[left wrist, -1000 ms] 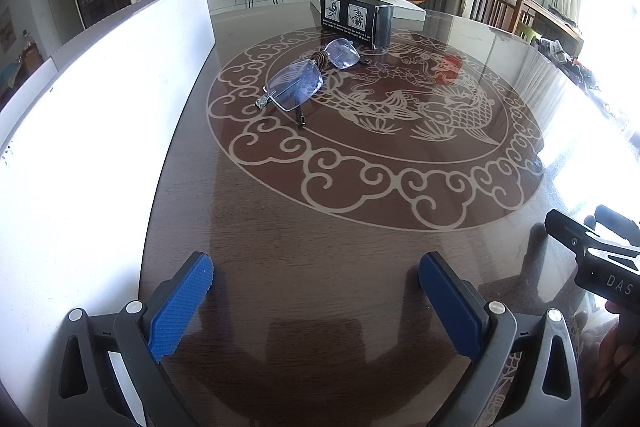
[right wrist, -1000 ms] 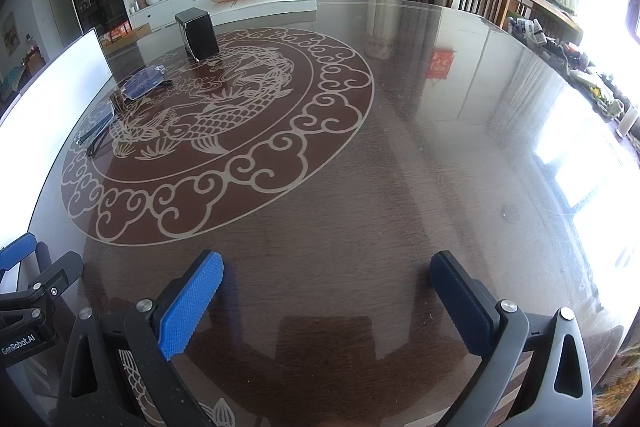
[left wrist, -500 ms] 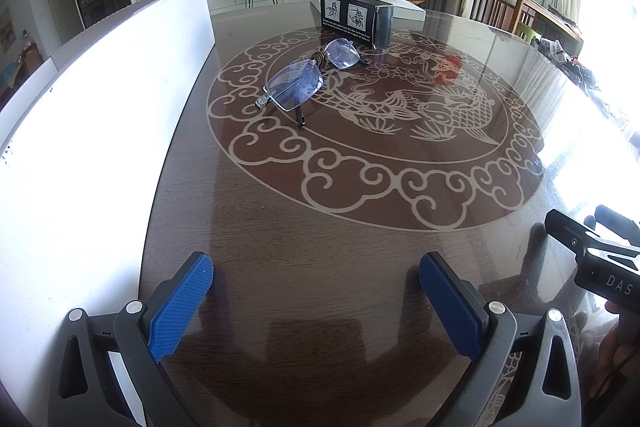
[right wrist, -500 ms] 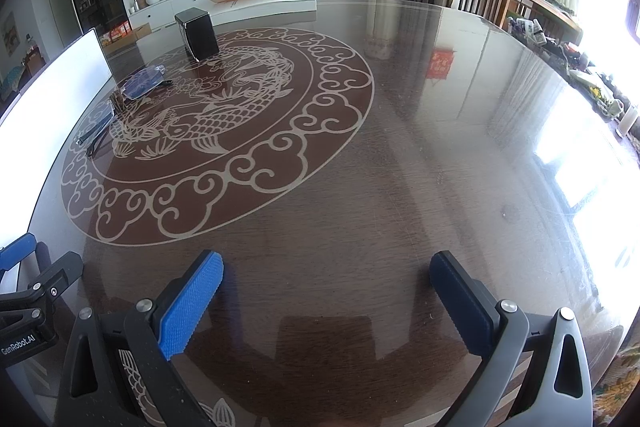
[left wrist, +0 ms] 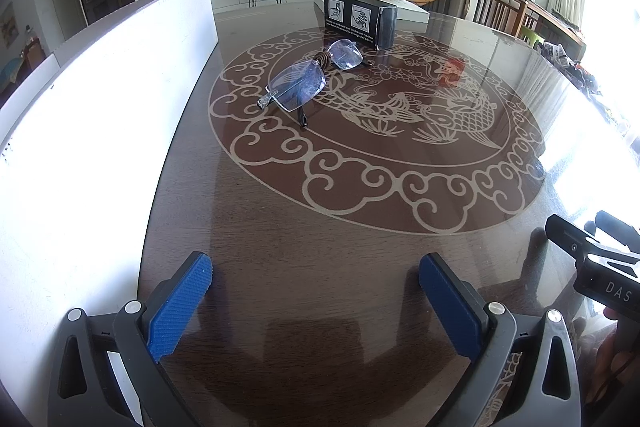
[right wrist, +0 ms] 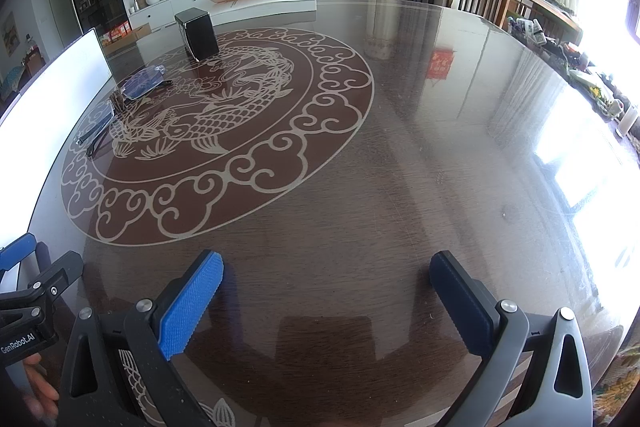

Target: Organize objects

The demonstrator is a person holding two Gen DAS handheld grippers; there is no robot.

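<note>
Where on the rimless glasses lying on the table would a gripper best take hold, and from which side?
Probably the bridge of the rimless folded eyeglasses, where a brown wrapped piece joins the thin lenses. Come from above with the open left gripper, jaws across the bridge; the lenses look fragile and lie low on the glossy table.

The left gripper [left wrist: 316, 291] hovers low with its jaws spread wide, blue pads [left wrist: 180, 307] facing each other at about 7 and 5 o'clock in its own view, nothing between them. The right gripper [right wrist: 326, 291] sits level beside it, at the left's 3 o'clock, jaws equally wide and empty. A hand [right wrist: 38, 387] shows at 8 o'clock of the right view, behind the left gripper's body.
</note>
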